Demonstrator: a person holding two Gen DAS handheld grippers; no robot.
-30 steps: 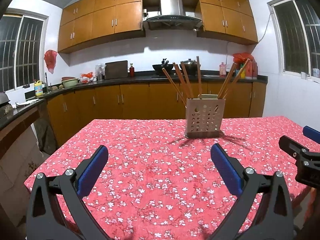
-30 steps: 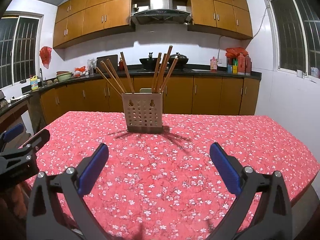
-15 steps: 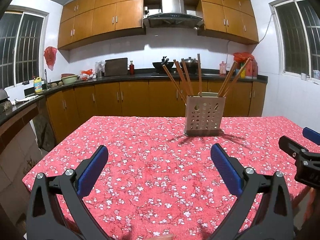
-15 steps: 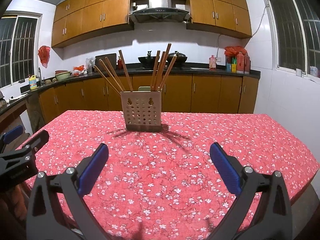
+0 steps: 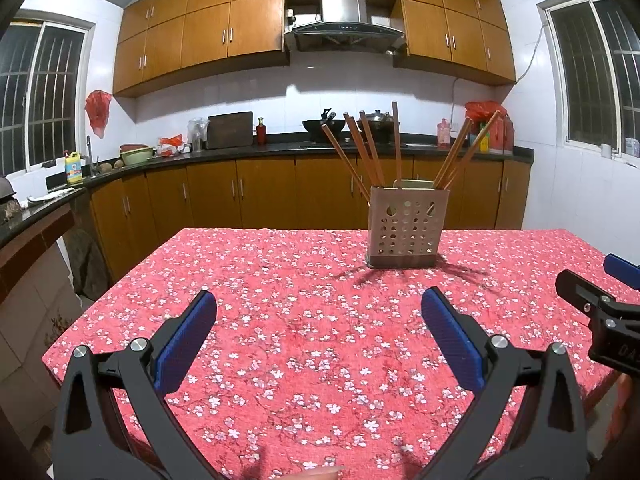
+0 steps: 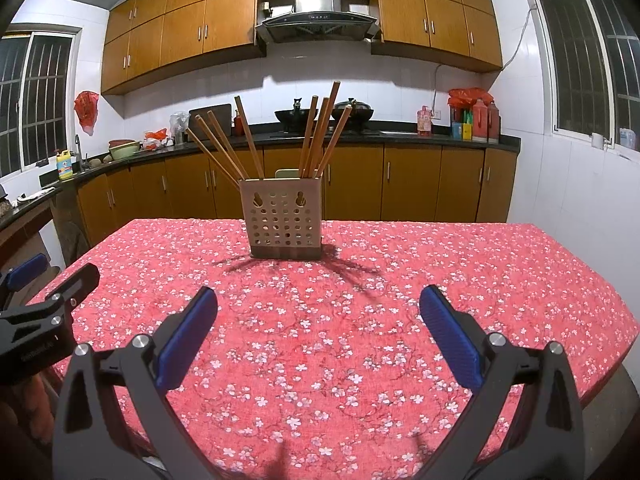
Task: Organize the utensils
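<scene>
A perforated beige utensil holder (image 6: 285, 219) is standing upright on the counter (image 6: 440, 280), which is wearing a red cloth printed with small white blossoms, and it is sitting toward the far side, well apart from both grippers. Wooden chopsticks (image 6: 320, 136) are leaning out of it in two fans, one bunch tilting left and the other right. The left gripper (image 5: 318, 320) is hovering over the near part of the cloth with its jaws spread wide and nothing between the blue pads (image 5: 185, 346). The right gripper (image 6: 318, 318) is doing the same on its side, jaws wide apart and gripping nothing. Each gripper is showing at the edge of the other's view, and pale lettering is showing on their black bodies, but it is too small and cut off to read. Behind the table, a yellow bottle (image 5: 73, 167) with a blue and white label is standing by the sink; its writing is too blurred to make out.
</scene>
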